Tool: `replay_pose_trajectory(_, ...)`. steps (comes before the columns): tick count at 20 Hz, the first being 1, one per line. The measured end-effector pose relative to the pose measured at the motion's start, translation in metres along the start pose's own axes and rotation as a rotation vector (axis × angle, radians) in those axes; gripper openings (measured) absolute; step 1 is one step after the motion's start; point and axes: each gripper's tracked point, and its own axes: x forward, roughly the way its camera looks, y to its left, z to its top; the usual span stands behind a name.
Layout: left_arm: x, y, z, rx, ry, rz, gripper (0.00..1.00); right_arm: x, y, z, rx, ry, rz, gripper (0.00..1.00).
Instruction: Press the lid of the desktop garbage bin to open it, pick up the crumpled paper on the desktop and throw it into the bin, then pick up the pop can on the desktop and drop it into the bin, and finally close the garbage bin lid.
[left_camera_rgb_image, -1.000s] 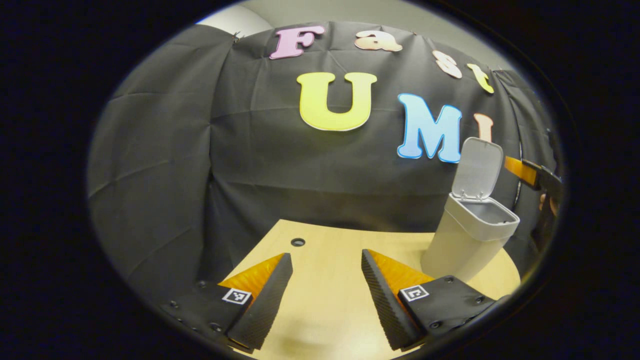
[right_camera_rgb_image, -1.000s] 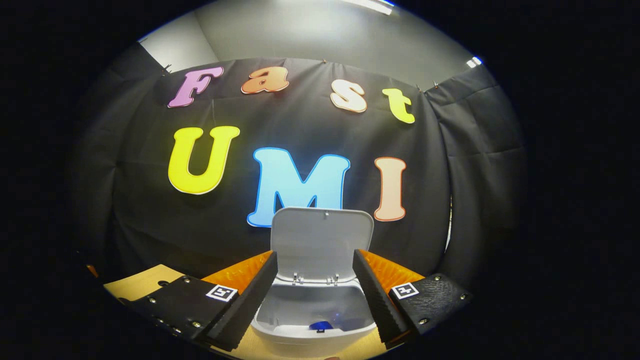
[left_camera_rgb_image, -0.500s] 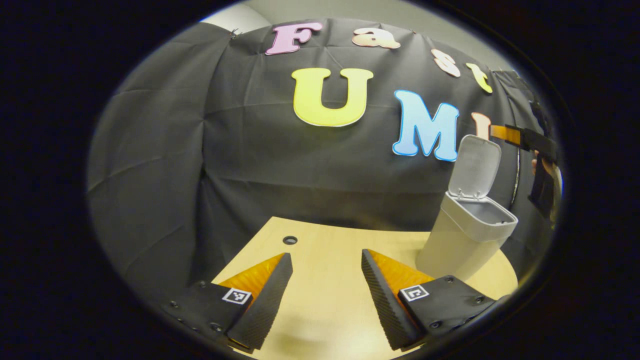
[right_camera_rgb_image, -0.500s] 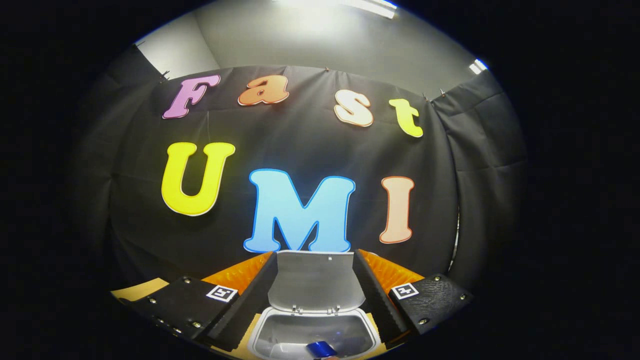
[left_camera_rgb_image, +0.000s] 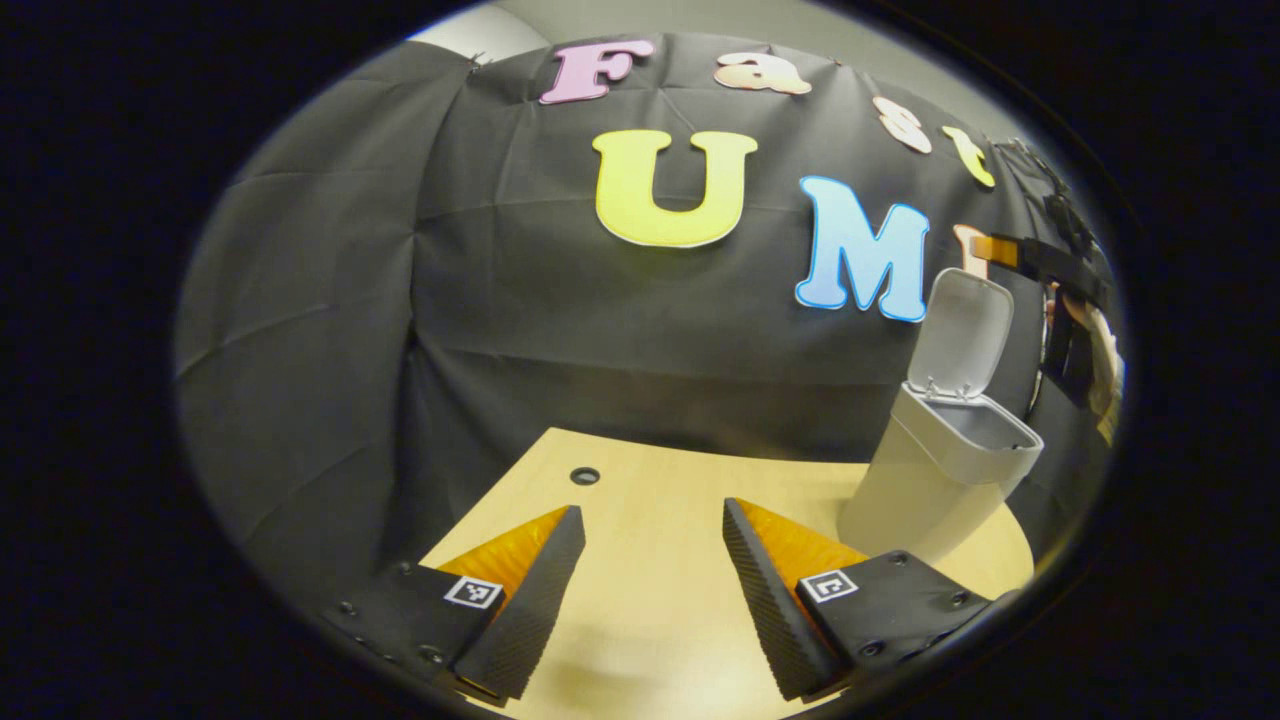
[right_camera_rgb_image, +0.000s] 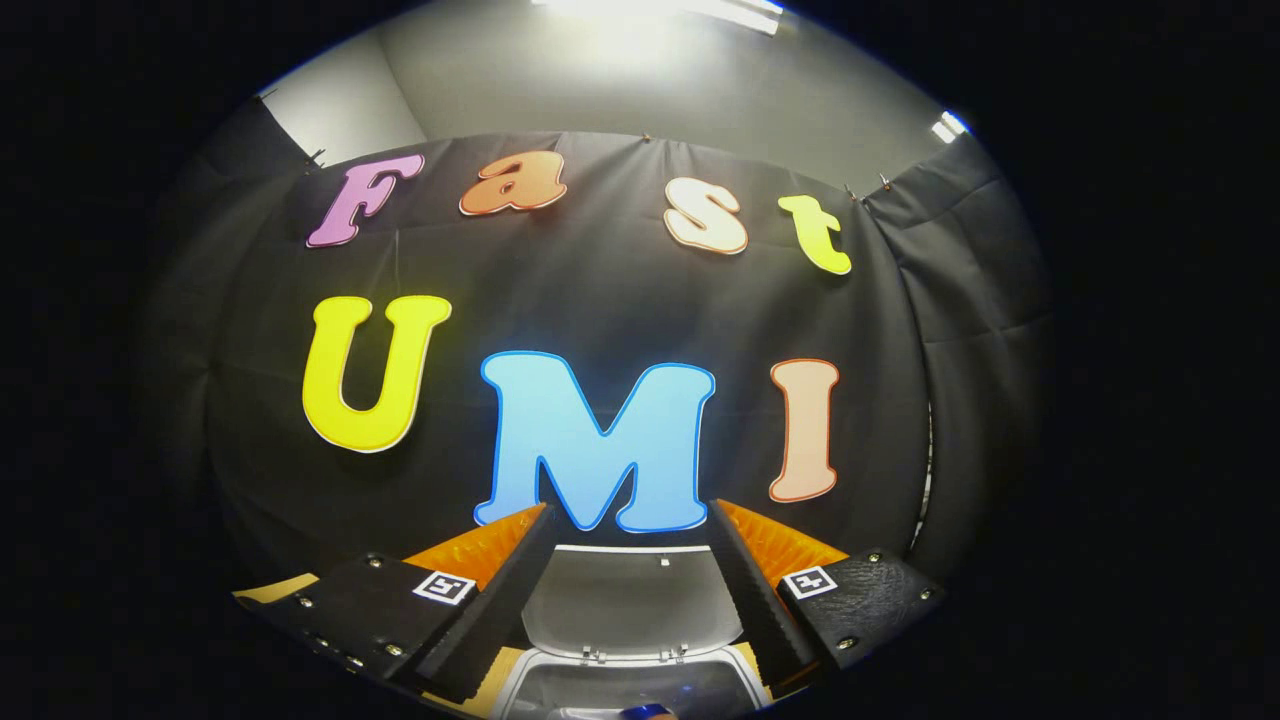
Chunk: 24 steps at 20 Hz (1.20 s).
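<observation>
Left gripper view, nearest: the left hand-held gripper (left_camera_rgb_image: 648, 590) hangs just above the bench (left_camera_rgb_image: 660, 500) with its jaws spread apart and nothing between them.
Left gripper view, bench: bare pale wood with a small round hole (left_camera_rgb_image: 585, 476) near its far-left edge; no crumpled paper or pop can lies on the part that shows.
Left gripper view, farther: the garbage bin (left_camera_rgb_image: 925, 480) stands on the right of the bench, its lid (left_camera_rgb_image: 958, 335) tipped up and back on the rear hinge.
Left gripper view, farthest: the right hand-held gripper (left_camera_rgb_image: 1000, 250) sits just above and behind the top edge of the lid, a hand (left_camera_rgb_image: 1095, 345) behind it.
Right gripper view, nearest: its own jaws stand apart and empty, framing the raised lid (right_camera_rgb_image: 630, 600).
Right gripper view, bin contents: a sliver of something blue (right_camera_rgb_image: 645, 711) shows at the bottom of the open mouth, probably the can; the paper cannot be made out.
Step, as judged: only closing the lid seems left.
Risk one: the gripper is high on a light, tall bin, so a push aimed forward rather than down could tip or slide it toward the bench edge.
Risk two: a finger could slip off the lid's thin top edge, leaving it open.
Risk three: if the can stands proud inside, the lid may not latch.
</observation>
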Motion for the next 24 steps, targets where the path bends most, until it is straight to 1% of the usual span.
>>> replay_pose_trajectory(1, 0.0, 0.002, -0.001, -0.004, -0.001, 0.005, 1.0, 0.005, -0.001, 0.0, -0.001, -0.01, -0.005, 0.96)
replay_pose_trajectory(2, 0.0, 0.005, -0.002, -0.007, 0.0, 0.011, 0.92, 0.01, -0.004, -0.001, -0.002, -0.021, -0.014, 0.96)
replay_pose_trajectory(3, 0.0, 0.007, -0.003, -0.01, 0.002, 0.018, 0.95, 0.015, -0.006, -0.002, -0.005, -0.033, -0.023, 0.96)
replay_pose_trajectory(4, 0.001, 0.01, -0.004, -0.011, 0.003, 0.025, 0.89, 0.019, -0.008, -0.003, -0.005, -0.043, -0.031, 0.96)
replay_pose_trajectory(7, 0.003, 0.018, -0.006, -0.014, 0.007, 0.043, 0.88, 0.031, -0.013, -0.009, 0.013, -0.045, -0.044, 0.96)
replay_pose_trajectory(8, 0.004, 0.02, -0.006, -0.014, 0.007, 0.047, 0.91, 0.033, -0.014, -0.015, 0.02, -0.035, -0.046, 0.96)
replay_pose_trajectory(9, 0.005, 0.022, -0.006, -0.015, 0.008, 0.049, 0.91, 0.035, -0.014, -0.02, 0.024, -0.021, -0.047, 0.96)
replay_pose_trajectory(12, 0.01, 0.022, -0.008, -0.018, 0.018, 0.051, 0.92, 0.038, -0.015, -0.026, 0.034, -0.011, -0.037, 0.96)
replay_pose_trajectory(14, 0.014, 0.018, -0.008, -0.022, 0.02, 0.043, 0.92, 0.034, -0.014, -0.026, 0.034, 0.0, -0.028, 0.96)
replay_pose_trajectory(17, 0.015, 0.008, -0.007, -0.028, 0.014, 0.019, 0.88, 0.027, -0.013, -0.028, 0.039, 0.023, -0.016, 0.97)
replay_pose_trajectory(18, 0.016, 0.004, -0.007, -0.03, 0.011, 0.01, 0.89, 0.02, -0.012, -0.03, 0.045, 0.031, -0.01, 0.97)
replay_pose_trajectory(19, 0.017, 0.001, -0.007, -0.032, 0.01, 0.003, 0.89, 0.012, -0.012, -0.031, 0.054, 0.037, -0.004, 1.0)
replay_pose_trajectory(20, 0.016, 0.0, -0.007, -0.035, 0.008, -0.004, 0.9, 0.005, -0.013, -0.032, 0.064, 0.041, 0.003, 0.97)
replay_pose_trajectory(24, 0.011, -0.006, -0.006, -0.046, 0.004, -0.027, 0.92, -0.027, -0.012, -0.042, 0.053, 0.073, 0.031, 0.97)
